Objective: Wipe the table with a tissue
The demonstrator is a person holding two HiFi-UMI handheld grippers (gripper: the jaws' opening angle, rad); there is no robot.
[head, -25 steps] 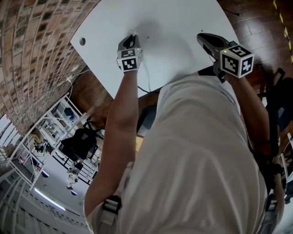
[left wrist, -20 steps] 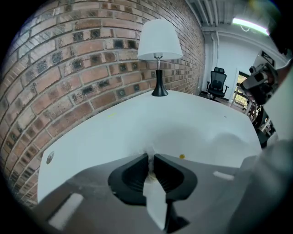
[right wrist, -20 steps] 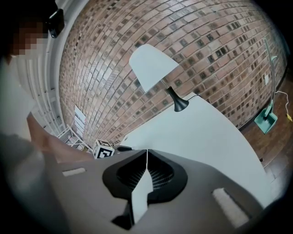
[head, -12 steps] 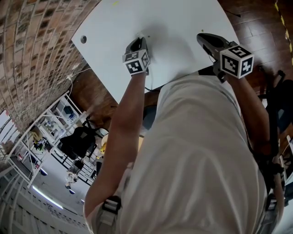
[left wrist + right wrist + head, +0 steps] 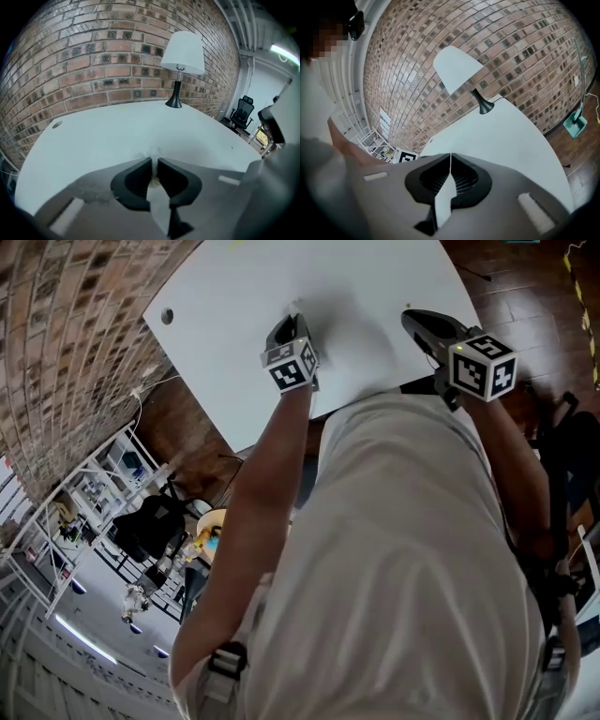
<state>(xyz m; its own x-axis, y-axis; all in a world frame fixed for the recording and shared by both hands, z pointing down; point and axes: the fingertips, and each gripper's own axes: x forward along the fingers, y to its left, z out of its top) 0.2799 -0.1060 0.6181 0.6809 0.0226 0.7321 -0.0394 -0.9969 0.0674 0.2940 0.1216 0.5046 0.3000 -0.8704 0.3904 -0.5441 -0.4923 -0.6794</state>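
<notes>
A small white tissue [image 5: 153, 151] lies crumpled on the white table [image 5: 117, 133] right at my left gripper's tips. The left gripper [image 5: 154, 161] is shut on it and presses it against the tabletop. In the head view this left gripper [image 5: 286, 324] sits on the table [image 5: 234, 282] near its front edge, marker cube toward me, and the tissue is barely visible there. My right gripper [image 5: 413, 317] hovers at the table's right front part. In its own view the right gripper [image 5: 450, 156] is shut, jaws meeting with nothing between them.
A white-shaded lamp [image 5: 182, 54] on a black base stands at the table's far side against the brick wall, and the lamp [image 5: 458, 70] shows in the right gripper view too. A cable hole [image 5: 167, 316] marks the left corner. A black office chair [image 5: 243, 111] stands beyond the right edge.
The left gripper has slid rightward across the table with the tissue in its jaws, and its wrist has rolled. The right gripper has stayed in place.
</notes>
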